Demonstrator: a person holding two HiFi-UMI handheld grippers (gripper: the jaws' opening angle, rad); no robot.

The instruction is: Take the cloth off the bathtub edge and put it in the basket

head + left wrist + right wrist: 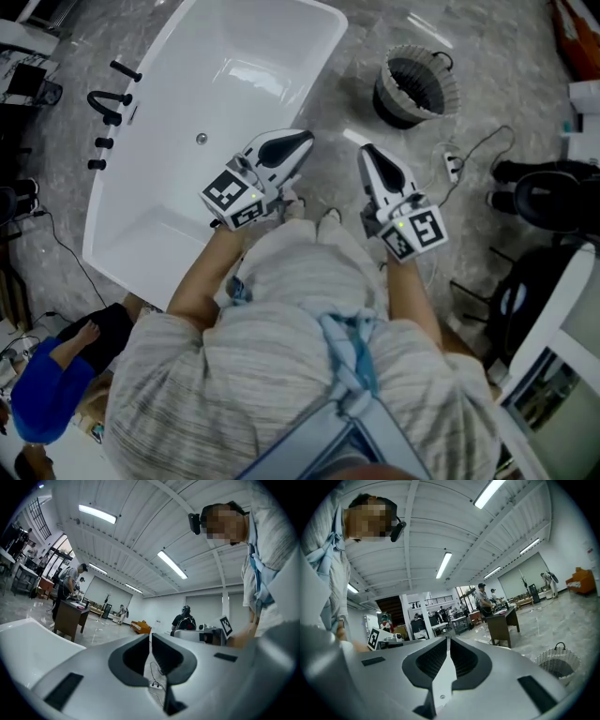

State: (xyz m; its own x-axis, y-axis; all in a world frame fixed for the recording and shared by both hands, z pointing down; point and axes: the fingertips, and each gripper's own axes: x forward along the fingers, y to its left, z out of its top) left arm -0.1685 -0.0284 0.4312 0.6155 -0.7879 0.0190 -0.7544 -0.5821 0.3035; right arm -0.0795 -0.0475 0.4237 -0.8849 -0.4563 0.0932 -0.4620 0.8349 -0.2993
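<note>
The white bathtub (216,84) fills the upper left of the head view, and no cloth shows on its rim. A dark round basket (414,86) stands on the floor to its right; it also shows low in the right gripper view as a mesh basket (557,663). My left gripper (305,141) hangs over the tub's near right rim, its jaws shut and empty (150,637). Over the floor between tub and basket my right gripper (366,150) is shut too, with nothing in it (448,639).
Black tap fittings (111,98) stand at the tub's left side. A power strip with a cable (453,164) lies on the marble floor right of my right gripper. A black chair (548,197) is at the right edge. A person in blue (47,384) crouches at lower left.
</note>
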